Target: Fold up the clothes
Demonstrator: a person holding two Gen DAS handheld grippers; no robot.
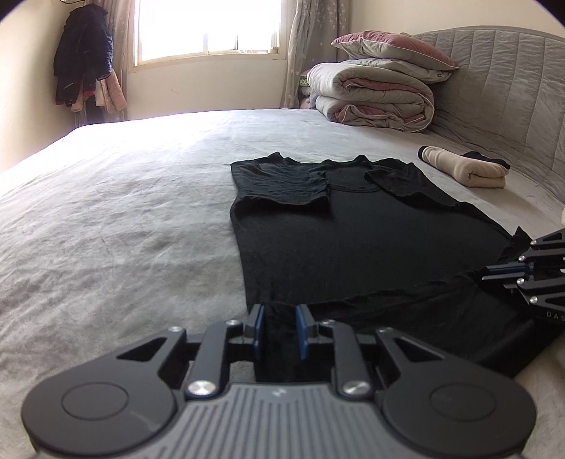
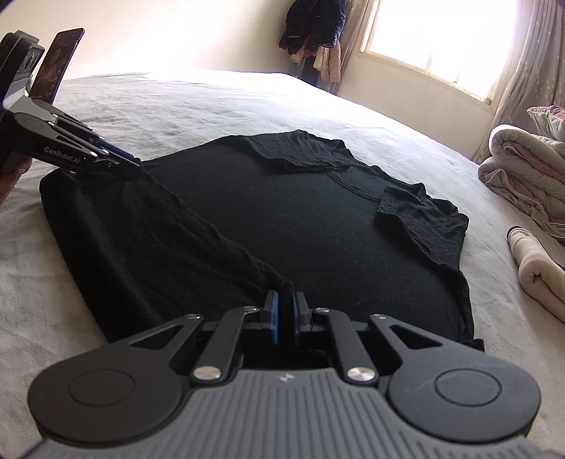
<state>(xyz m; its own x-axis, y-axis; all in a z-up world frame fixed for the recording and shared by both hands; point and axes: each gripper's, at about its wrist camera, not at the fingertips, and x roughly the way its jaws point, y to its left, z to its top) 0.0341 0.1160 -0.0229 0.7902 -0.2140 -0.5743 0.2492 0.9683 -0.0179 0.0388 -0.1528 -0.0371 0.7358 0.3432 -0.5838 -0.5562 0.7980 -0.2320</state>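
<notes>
Lying flat on the grey bed [image 1: 123, 212] is a black T-shirt [image 1: 353, 240], with both short sleeves folded in over its chest. The neck end points toward the window [image 1: 208, 28] and the bottom hem is close to the two grippers.

The left gripper [image 1: 279, 326] has its blue pads [image 1: 302, 330] close together, with black cloth from the hem's corner pinched between them. From the right wrist camera you can see this gripper [image 2: 136, 165] holding the cloth up a little, so a ridge of cloth runs from it across to the other gripper.

The right gripper [image 2: 285, 312] has its jaws nearly shut, and the other corner of the hem is squeezed between its pads. The lifted hem makes a loose fold over the lower part of the shirt.

A rolled cream cloth [image 1: 466, 169] lies on the bed just beside the shirt, near the grey headboard [image 1: 512, 88]. A folded quilt [image 1: 370, 95] with a pink pillow [image 1: 392, 46] on top sits in the far corner. Some coats [image 1: 84, 60] hang by the window
</notes>
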